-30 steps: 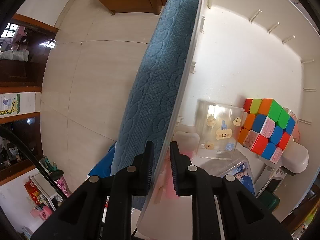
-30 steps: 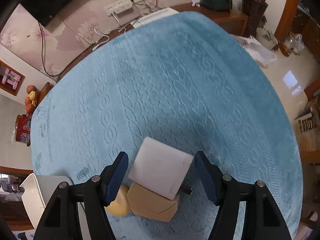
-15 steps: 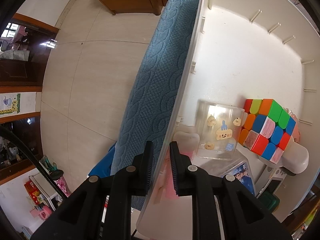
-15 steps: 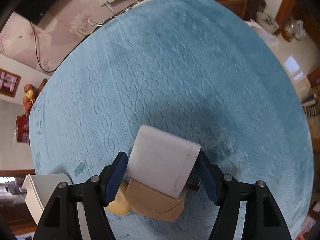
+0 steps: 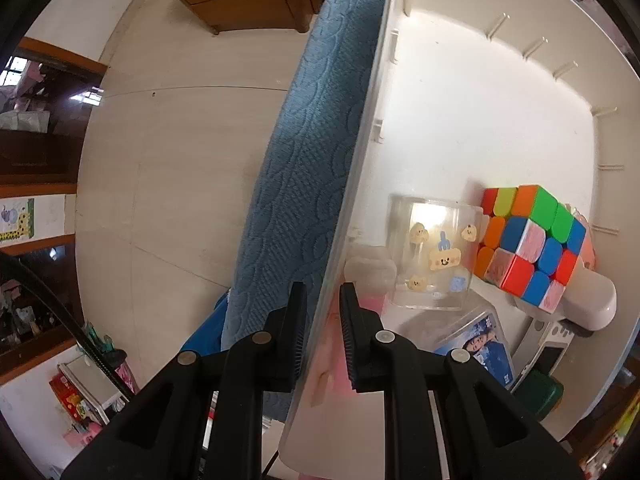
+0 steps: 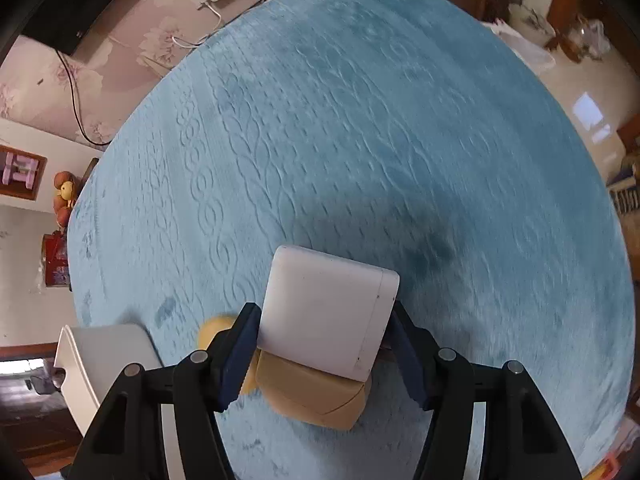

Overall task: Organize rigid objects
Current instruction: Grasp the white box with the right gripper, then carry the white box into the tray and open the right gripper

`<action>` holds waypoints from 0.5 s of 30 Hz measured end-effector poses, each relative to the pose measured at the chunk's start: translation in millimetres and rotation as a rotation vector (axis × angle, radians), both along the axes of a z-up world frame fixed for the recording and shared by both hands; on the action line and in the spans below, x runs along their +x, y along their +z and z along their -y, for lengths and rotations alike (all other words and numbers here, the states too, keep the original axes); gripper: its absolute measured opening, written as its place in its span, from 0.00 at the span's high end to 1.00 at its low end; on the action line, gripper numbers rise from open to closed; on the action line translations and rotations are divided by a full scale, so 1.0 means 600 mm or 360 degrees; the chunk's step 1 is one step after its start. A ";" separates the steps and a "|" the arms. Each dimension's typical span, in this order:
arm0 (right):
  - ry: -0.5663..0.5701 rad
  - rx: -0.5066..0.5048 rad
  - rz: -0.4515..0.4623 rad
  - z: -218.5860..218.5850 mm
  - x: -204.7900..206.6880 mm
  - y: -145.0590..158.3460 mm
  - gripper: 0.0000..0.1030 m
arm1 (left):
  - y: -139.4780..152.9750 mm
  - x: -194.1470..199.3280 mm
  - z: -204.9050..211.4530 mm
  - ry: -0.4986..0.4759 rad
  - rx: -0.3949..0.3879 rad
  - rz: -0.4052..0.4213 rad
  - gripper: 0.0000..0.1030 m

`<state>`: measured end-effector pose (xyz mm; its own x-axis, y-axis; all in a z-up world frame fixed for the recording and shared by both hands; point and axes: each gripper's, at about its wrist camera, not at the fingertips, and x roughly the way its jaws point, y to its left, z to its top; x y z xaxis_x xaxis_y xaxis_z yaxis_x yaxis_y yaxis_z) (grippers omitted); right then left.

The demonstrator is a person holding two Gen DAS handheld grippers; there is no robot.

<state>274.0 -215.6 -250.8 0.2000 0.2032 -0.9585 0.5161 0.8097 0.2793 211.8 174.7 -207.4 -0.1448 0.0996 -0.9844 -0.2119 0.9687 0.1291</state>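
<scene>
Left gripper [image 5: 323, 332] clamps the white bin [image 5: 460, 120] wall, jaws nearly closed; cube [image 5: 532, 244] and clear box [image 5: 434, 256] lie inside. Right gripper [image 6: 320, 354] jaws, just closing, press both sides of the white block [image 6: 328, 312] on the blue cloth [image 6: 360, 140]

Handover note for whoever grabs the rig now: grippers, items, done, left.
Left gripper: shut on the white bin wall, steadying it.
Right gripper: jaws just closing around the white box; firm grip cannot be confirmed.
Box rests on tan block on the blue cloth.
Done: Rubik's cube, clear cup and other items in bin.
Left: lift box into bin, then tan block.
</scene>
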 end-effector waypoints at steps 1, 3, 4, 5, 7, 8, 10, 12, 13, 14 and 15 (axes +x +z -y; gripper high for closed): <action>-0.0014 0.0015 -0.0010 -0.002 -0.010 0.000 0.38 | 0.000 0.000 0.000 -0.0009 -0.0009 0.0000 0.82; -0.0033 0.0032 -0.0026 -0.005 -0.026 0.000 0.38 | 0.000 -0.002 -0.001 -0.0029 -0.0027 -0.0001 0.82; -0.0046 0.0040 -0.0037 -0.007 -0.034 0.000 0.38 | 0.000 -0.003 -0.001 -0.0041 -0.0038 0.0001 0.82; -0.0062 0.0049 -0.0050 -0.010 -0.044 0.000 0.38 | 0.000 -0.004 -0.002 -0.0055 -0.0051 0.0001 0.82; -0.0102 0.0076 -0.0076 -0.017 -0.064 0.000 0.38 | 0.000 -0.007 -0.002 -0.0083 -0.0068 0.0001 0.82; -0.0118 0.0084 -0.0078 -0.020 -0.072 0.001 0.39 | -0.001 -0.009 -0.002 -0.0102 -0.0075 0.0002 0.82; -0.0159 0.0108 -0.0100 -0.027 -0.091 0.002 0.40 | -0.002 -0.012 0.002 -0.0166 -0.0082 0.0008 0.82; -0.0202 0.0136 -0.0134 -0.035 -0.110 0.001 0.40 | -0.002 -0.014 0.007 -0.0225 -0.0087 0.0011 0.82; -0.0219 0.0147 -0.0147 -0.040 -0.116 0.001 0.40 | -0.002 -0.015 0.009 -0.0254 -0.0089 0.0013 0.82; -0.0241 0.0163 -0.0161 -0.045 -0.127 0.000 0.40 | -0.002 -0.015 0.011 -0.0276 -0.0092 0.0014 0.82; -0.0265 0.0183 -0.0175 -0.052 -0.141 -0.001 0.40 | -0.001 -0.016 0.014 -0.0304 -0.0100 0.0016 0.82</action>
